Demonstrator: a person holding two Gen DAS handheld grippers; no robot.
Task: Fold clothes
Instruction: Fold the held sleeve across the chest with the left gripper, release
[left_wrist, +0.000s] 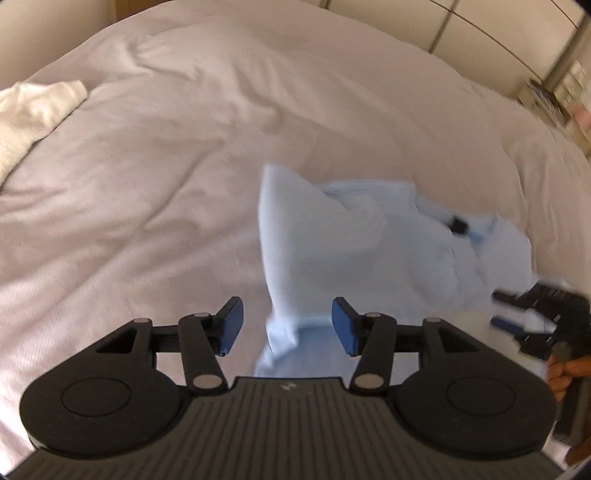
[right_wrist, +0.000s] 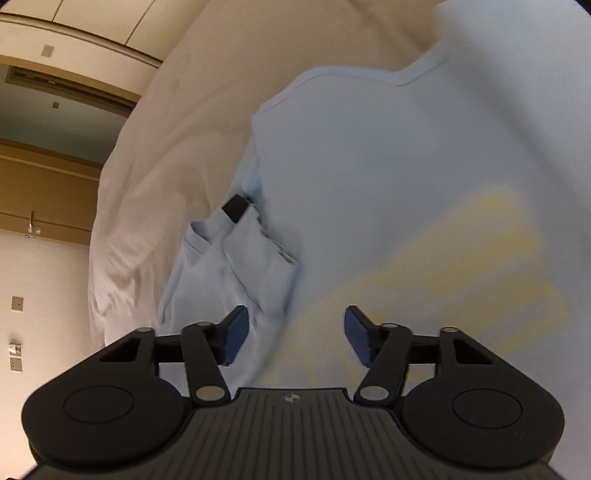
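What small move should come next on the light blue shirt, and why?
Probably close the left gripper on the fabric edge between its fingers. The light blue shirt lies bunched on the bed, and both grippers stand open above it, gripping nothing.

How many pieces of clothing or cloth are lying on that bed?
2. A crumpled light blue shirt lies right in front of the grippers, on the pale bed cover. A white fluffy cloth lies at the far left edge. More may lie outside the views.
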